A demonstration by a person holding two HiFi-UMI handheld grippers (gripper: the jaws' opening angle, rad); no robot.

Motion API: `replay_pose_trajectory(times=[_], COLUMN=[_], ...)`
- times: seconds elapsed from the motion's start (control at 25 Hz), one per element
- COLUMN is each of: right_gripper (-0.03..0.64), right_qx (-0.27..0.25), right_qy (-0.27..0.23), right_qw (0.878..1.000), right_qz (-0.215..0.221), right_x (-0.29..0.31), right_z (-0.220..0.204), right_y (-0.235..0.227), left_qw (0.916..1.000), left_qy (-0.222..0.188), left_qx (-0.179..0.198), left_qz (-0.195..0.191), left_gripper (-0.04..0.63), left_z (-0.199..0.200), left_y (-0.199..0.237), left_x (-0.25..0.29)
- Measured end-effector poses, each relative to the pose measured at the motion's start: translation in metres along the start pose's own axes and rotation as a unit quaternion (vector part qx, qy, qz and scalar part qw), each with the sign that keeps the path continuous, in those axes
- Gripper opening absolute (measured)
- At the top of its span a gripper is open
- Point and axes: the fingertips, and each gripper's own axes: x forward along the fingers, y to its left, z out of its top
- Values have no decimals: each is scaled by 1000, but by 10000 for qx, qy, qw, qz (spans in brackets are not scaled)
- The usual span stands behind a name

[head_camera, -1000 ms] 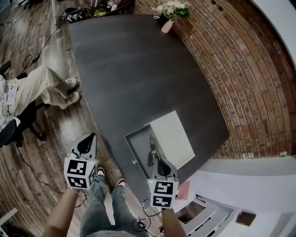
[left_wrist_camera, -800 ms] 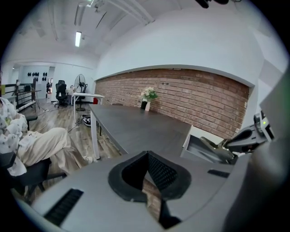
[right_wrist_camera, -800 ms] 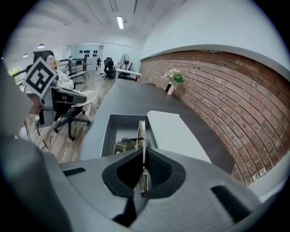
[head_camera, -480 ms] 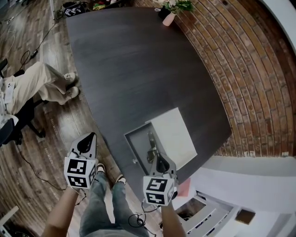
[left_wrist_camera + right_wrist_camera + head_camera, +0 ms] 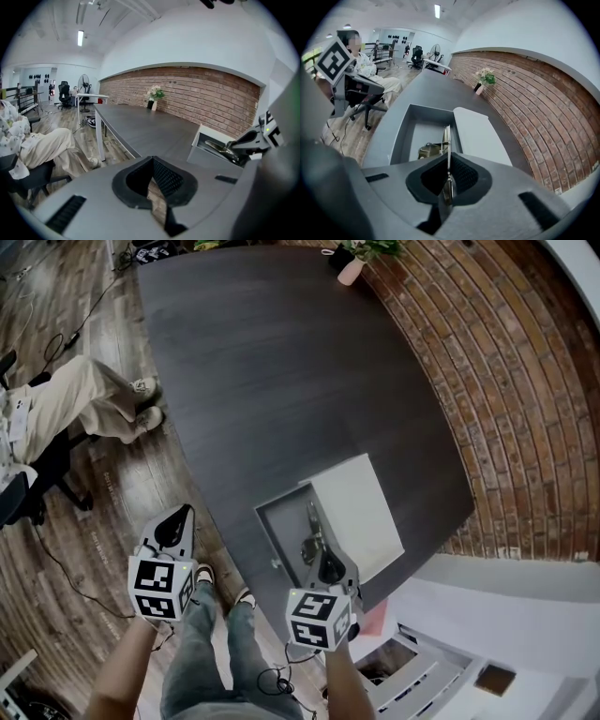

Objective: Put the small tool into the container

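A grey open-topped container stands at the near edge of the dark table, with its white lid lying against its right side. My right gripper hangs over the container's near end, shut on a thin metal tool that points forward above the container's inside. In the right gripper view the tool stands on edge between the pads, and a brassy piece shows low inside the container. My left gripper hovers off the table over the wooden floor, shut and holding nothing.
A pink vase of flowers stands at the table's far corner by the brick wall. A seated person's legs and a chair are left of the table. Cables lie on the floor, and a pink object lies below the table's near corner.
My right gripper has rolled a little, its marker cube turning and shifting left, with the tool still over the container. The left gripper has barely moved.
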Motion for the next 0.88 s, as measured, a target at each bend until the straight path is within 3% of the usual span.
replay_pose_trajectory(times=[0.88], right_gripper=[11], right_qx=[72], right_qy=[430], right_qw=[9990], right_qz=[-100], right_x=[12], right_z=[-5], right_y=[8], left_qw=[9999], left_qy=[103], left_qx=[-8], left_qz=[80], left_gripper=[0], left_z=[-13], left_y=[13], left_x=[-3])
